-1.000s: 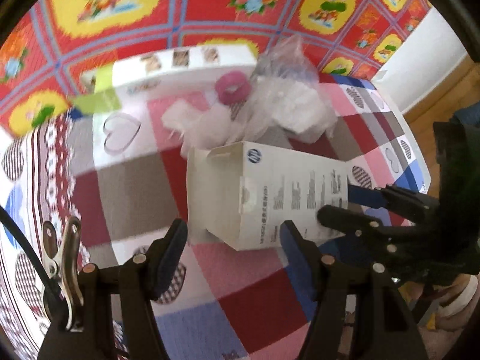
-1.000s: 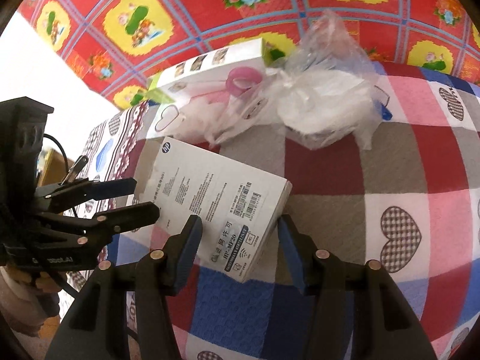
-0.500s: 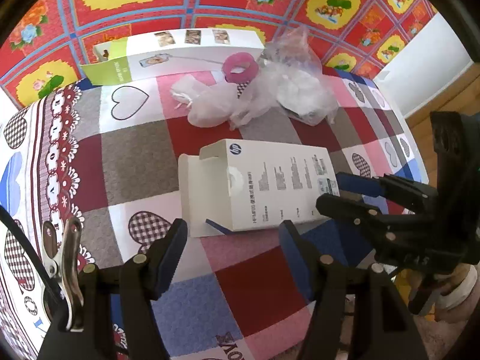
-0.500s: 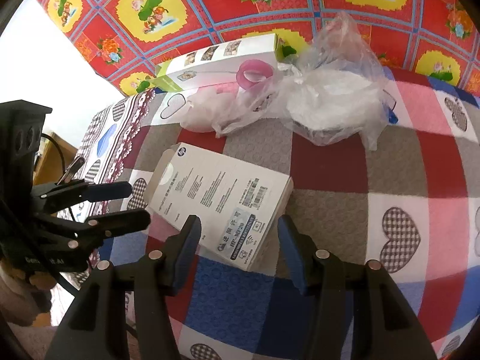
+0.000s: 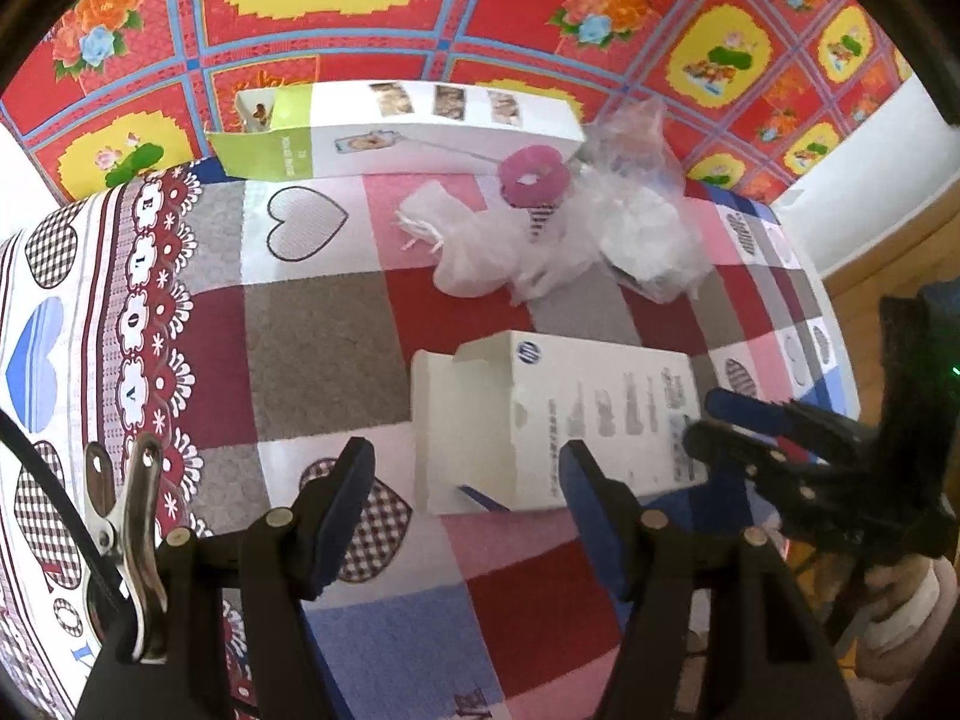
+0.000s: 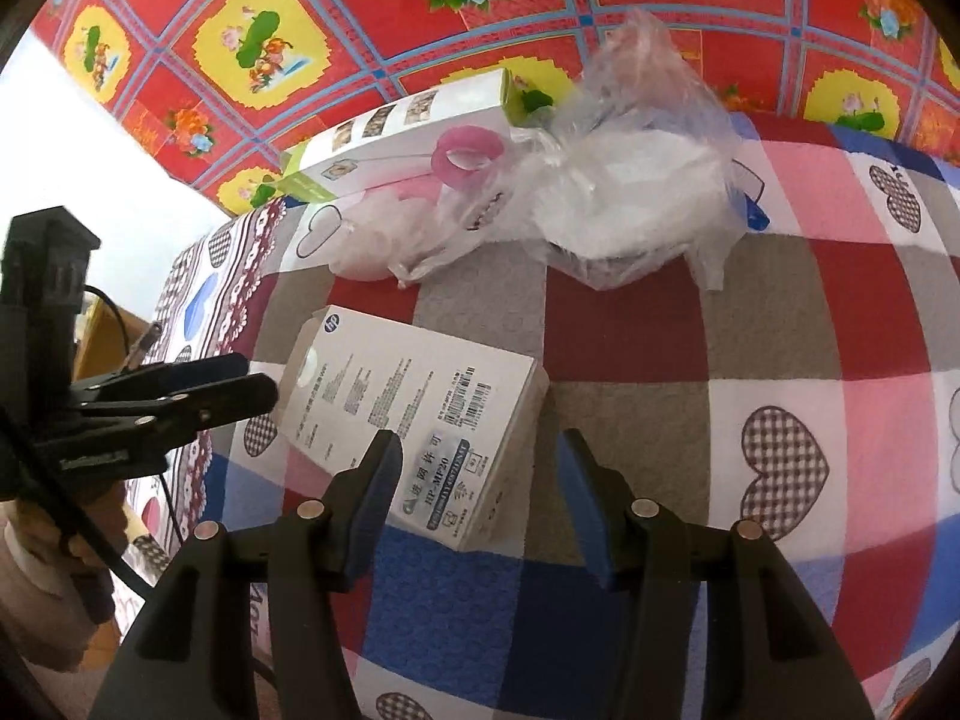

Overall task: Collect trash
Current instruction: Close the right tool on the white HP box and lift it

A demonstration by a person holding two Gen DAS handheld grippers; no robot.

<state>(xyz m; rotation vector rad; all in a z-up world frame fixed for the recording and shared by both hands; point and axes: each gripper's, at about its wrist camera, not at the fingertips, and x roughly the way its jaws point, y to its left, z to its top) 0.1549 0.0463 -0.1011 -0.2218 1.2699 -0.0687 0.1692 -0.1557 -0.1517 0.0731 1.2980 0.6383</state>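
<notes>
- Progress — early by my reading. No bin or sack for collecting shows in either view, and every piece of litter lies on the bench (image 5: 324, 324), which wears a patchwork cloth with hearts.
- Nothing is held. The left gripper (image 5: 465, 480) stands part open, jaws apart over the cloth, with only the near left corner of the white printed box (image 5: 576, 408) showing between them; no pad presses on it.
- The right gripper (image 6: 477, 474) is likewise part open and empty, its jaws straddling the box's near barcode end from above — whether a pad brushes the card I cannot tell.
- White printed box: flat on the cloth at the near middle of the bench, the two grippers at opposite ends. One end flap hangs open on the side towards the left gripper; a round logo sits near that end, with small print and a barcode on the top face. Looks like light, empty card.
- Left to gather, at the far edge: a crumpled clear plastic bag (image 6: 630, 204) with white stuff inside, a smaller whitish bag (image 5: 474, 252) touching it, a pink ring (image 5: 534, 177) resting on that heap, and a long white-and-green carton (image 5: 396, 138) just behind.
- Judgement: the box is the first item in hand; four more pieces wait.
</notes>
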